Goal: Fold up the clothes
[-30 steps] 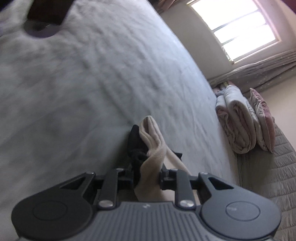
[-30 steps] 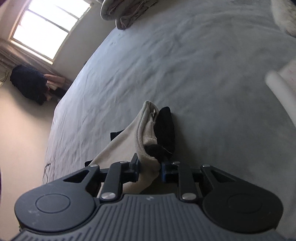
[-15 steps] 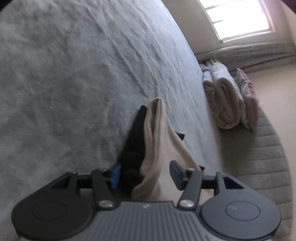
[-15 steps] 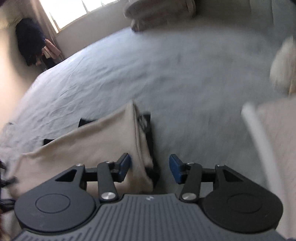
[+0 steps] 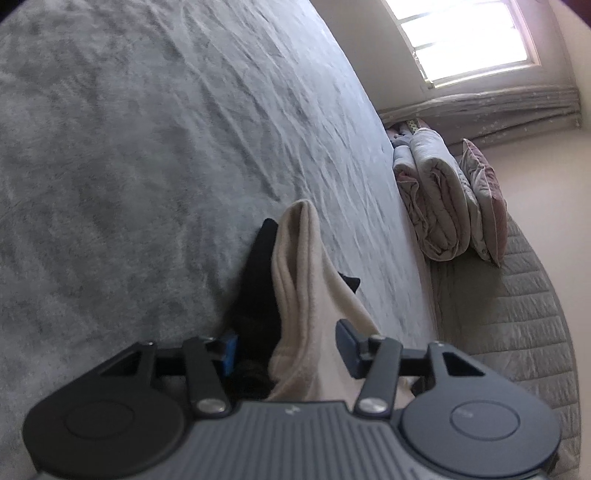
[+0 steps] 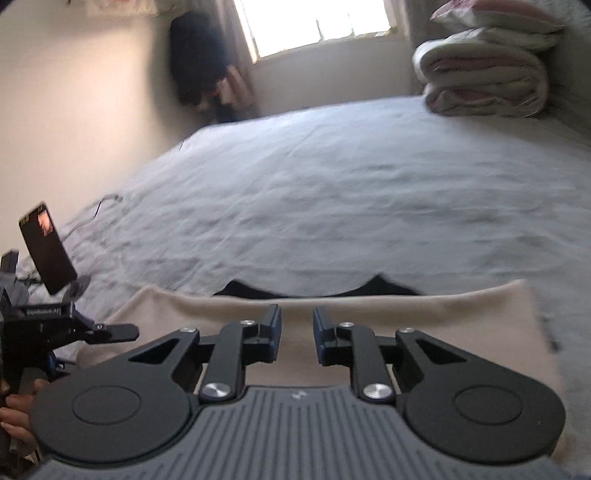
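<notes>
One bed [image 6: 369, 192] carries two garments, one beige [image 6: 424, 317] and one black [image 6: 388, 286]. Two claws are in view, the right claw [image 6: 296, 338] and the left claw [image 5: 286, 350]. There is one rolled quilt [image 6: 484, 77], one pillow [image 5: 484, 206], one window [image 6: 314, 22] and one phone [image 6: 46, 247].

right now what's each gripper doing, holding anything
left gripper: open, jaws just narrowed, folded beige fleece garment between them unpinched
right gripper: open with a small gap, jaws just narrowed, holding nothing, above the garment
</notes>
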`<action>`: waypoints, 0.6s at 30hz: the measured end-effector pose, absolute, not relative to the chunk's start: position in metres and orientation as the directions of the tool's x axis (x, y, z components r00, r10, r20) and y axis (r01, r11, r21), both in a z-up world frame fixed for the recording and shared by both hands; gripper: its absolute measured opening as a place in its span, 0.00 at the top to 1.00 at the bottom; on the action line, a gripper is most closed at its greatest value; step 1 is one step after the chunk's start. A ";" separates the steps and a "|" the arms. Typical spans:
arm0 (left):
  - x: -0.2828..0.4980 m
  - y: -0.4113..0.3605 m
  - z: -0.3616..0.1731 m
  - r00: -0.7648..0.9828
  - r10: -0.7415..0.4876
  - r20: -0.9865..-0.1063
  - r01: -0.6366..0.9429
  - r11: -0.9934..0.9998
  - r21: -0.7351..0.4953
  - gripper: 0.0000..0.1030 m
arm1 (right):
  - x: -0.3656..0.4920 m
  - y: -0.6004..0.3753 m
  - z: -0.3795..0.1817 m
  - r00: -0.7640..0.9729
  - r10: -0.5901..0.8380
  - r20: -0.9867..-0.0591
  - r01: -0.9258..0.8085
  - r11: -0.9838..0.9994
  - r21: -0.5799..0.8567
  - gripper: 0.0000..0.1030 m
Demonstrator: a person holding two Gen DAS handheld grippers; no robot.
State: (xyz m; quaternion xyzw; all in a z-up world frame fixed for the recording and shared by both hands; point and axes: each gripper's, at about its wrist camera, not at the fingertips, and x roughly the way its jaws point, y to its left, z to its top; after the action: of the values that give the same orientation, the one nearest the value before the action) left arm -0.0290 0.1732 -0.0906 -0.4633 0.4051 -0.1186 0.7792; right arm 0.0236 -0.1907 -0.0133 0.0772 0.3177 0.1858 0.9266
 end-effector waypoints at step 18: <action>-0.034 0.170 -0.053 0.653 -0.599 -0.464 -0.069 0.563 -0.824 0.77 | 0.031 -0.191 -0.039 0.686 0.444 -0.577 -0.220 0.882 0.417 0.83</action>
State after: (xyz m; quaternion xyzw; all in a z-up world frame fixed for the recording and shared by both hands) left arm -0.0343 0.1704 -0.0529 -0.4371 0.3818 -0.1662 0.7972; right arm 0.0306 -0.1914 -0.0386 0.1593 0.3514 0.1837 0.9041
